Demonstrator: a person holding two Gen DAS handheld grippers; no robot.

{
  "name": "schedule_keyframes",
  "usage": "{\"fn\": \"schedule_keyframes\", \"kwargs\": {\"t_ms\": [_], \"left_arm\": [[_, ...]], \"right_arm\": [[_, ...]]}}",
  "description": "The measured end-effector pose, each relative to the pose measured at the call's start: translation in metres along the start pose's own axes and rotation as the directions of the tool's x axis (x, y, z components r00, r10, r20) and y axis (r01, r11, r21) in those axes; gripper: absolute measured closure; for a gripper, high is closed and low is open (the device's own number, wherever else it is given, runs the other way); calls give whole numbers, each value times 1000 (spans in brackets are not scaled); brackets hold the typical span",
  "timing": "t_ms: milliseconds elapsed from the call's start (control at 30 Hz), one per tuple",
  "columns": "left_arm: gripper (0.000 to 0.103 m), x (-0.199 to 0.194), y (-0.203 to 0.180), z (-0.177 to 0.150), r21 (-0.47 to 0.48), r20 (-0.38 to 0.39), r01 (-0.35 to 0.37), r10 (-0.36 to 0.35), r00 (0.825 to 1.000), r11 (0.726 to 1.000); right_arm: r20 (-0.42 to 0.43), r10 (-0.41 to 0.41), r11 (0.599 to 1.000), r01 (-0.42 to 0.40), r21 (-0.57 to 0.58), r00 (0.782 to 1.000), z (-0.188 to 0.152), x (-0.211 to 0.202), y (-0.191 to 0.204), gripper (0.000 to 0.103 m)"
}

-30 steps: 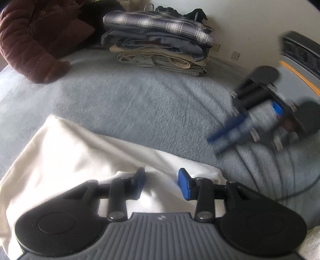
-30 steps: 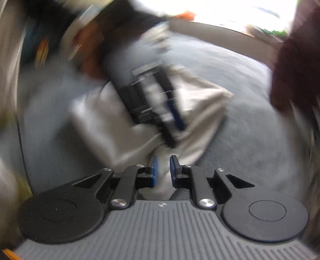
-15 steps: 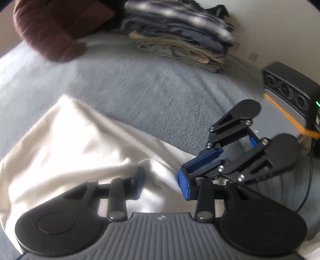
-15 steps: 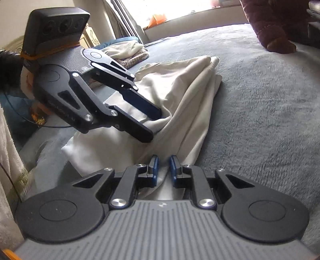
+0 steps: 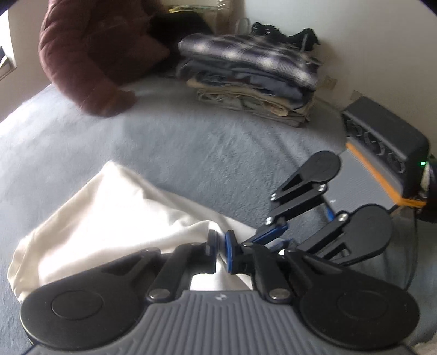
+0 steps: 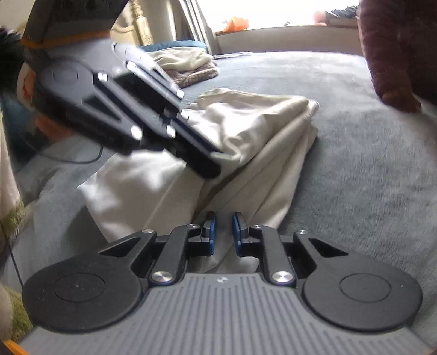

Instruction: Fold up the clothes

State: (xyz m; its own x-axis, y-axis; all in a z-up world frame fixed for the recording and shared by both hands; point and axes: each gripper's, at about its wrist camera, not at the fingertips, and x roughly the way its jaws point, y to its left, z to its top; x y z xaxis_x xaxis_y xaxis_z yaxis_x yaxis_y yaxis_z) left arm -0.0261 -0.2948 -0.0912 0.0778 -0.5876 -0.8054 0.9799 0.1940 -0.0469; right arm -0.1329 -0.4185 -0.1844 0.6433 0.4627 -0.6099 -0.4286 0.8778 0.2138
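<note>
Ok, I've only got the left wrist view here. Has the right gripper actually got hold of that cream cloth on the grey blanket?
Observer: It looks so. In the right wrist view the right gripper is nearly shut, with the cream cloth bunching into the narrow gap.
Operator: Anything lying beyond the cloth?
Observer: Yes, a brown knitted item sits at the far edge, below the bright window.

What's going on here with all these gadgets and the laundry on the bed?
A person is folding a cream cloth on a grey bed, using a hand-held tool in each hand. The left tool is pinched shut on a fold of the cloth, and the right tool grips its edge close by. A stack of folded clothes sits at the far side.
</note>
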Motion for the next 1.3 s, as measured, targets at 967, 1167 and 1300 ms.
{"fn": "schedule_keyframes", "kwargs": {"t_ms": [967, 1167, 1300], "left_arm": [[55, 43, -19, -25, 49, 75, 19, -23, 997, 999], [55, 44, -19, -25, 40, 83, 25, -28, 996, 999], [54, 44, -18, -25, 34, 87, 29, -32, 996, 999]], "right_arm": [[151, 23, 895, -88, 437, 988, 72, 58, -94, 82], [131, -10, 909, -45, 414, 991, 77, 78, -88, 81], [129, -47, 927, -4, 376, 991, 76, 83, -87, 98]]}}
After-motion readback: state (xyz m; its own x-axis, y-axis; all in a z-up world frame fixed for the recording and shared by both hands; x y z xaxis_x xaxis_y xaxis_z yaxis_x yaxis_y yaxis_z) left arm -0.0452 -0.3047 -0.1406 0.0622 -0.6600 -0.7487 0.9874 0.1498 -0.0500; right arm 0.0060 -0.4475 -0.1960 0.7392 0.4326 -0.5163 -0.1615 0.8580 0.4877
